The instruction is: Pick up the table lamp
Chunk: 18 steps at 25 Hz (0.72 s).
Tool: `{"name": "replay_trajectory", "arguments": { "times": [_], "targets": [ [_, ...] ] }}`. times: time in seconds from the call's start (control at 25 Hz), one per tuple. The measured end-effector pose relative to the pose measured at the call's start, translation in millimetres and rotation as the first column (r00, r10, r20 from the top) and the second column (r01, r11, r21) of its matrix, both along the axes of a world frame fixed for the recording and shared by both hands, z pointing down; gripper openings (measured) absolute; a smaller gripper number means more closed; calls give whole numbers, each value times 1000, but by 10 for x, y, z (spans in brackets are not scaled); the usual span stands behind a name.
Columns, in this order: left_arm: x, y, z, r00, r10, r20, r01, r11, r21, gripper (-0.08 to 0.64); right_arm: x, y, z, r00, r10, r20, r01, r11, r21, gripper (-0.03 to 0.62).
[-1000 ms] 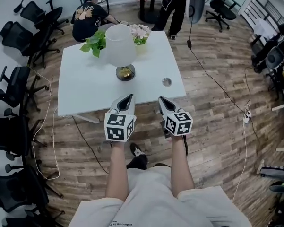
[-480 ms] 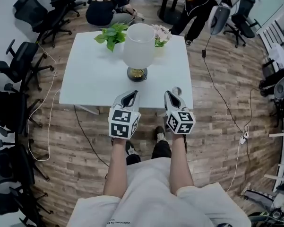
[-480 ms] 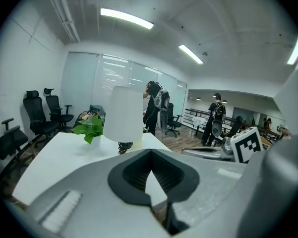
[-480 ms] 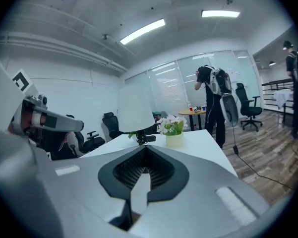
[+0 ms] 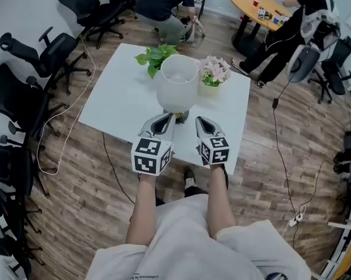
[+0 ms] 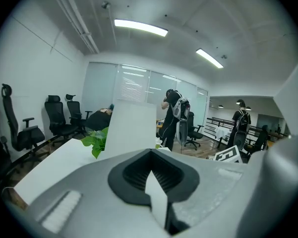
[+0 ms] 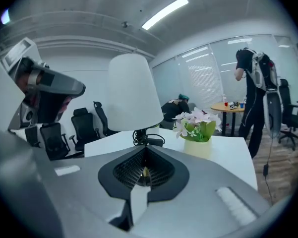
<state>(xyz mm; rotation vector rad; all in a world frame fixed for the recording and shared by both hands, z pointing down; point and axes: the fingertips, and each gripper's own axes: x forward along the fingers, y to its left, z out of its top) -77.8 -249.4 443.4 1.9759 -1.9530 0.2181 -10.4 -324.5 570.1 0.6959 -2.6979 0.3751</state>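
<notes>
The table lamp [image 5: 176, 89] has a white shade and a dark round base, and stands near the front of the white table [image 5: 117, 101]. My left gripper [image 5: 163, 121] is shut, empty, and points at the lamp's base from the near left. Just right of the base, my right gripper [image 5: 200, 123] is shut too, holding nothing. The base is mostly hidden behind the gripper tips. In the left gripper view the shade [image 6: 131, 128] rises just beyond the gripper [image 6: 151, 175]. The right gripper view shows the shade [image 7: 133, 93], the stem and coiled cord [image 7: 148, 139] just ahead of the gripper [image 7: 141, 175].
A green leafy plant [image 5: 156, 57] and a pot of pale flowers [image 5: 213, 72] stand behind the lamp. Black office chairs [image 5: 29, 69] line the left side. People are at the back near a round wooden table [image 5: 263, 10]. Cables [image 5: 283, 156] trail over the wood floor.
The table and lamp have come much closer. Both grippers, earlier short of the table's edge, now reach over it to either side of the lamp's base. Jaws stay shut.
</notes>
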Motion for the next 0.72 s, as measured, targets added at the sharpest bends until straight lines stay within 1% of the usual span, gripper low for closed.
{"name": "replay_trajectory", "arguments": {
  "times": [0.12,0.28,0.4,0.56,0.6,0.72],
  "targets": [
    [41,-218,12,998,-66,5,66,998,-3,0,-99,-162,177,992,-116,-49,117,993,10,28],
    [32,-403,-25,991,-135,10,135,991,-9,0,-280,-249,304,972,-231,-44,230,973,-7,42],
    [-7,-457,-50,985,-169,20,169,985,-14,0,-443,-243,375,953,-300,-30,299,954,-19,86],
    [-85,-483,-52,974,-227,28,227,974,-11,0,-637,-230,526,925,-379,-29,379,925,-19,177],
    [-103,-483,-44,971,-238,31,239,971,-12,0,-679,-232,575,921,-388,-28,388,921,-24,202],
    [-122,-488,-6,966,-255,48,257,966,-26,0,-795,-246,704,916,-400,-22,399,916,-47,241]
  ]
}}
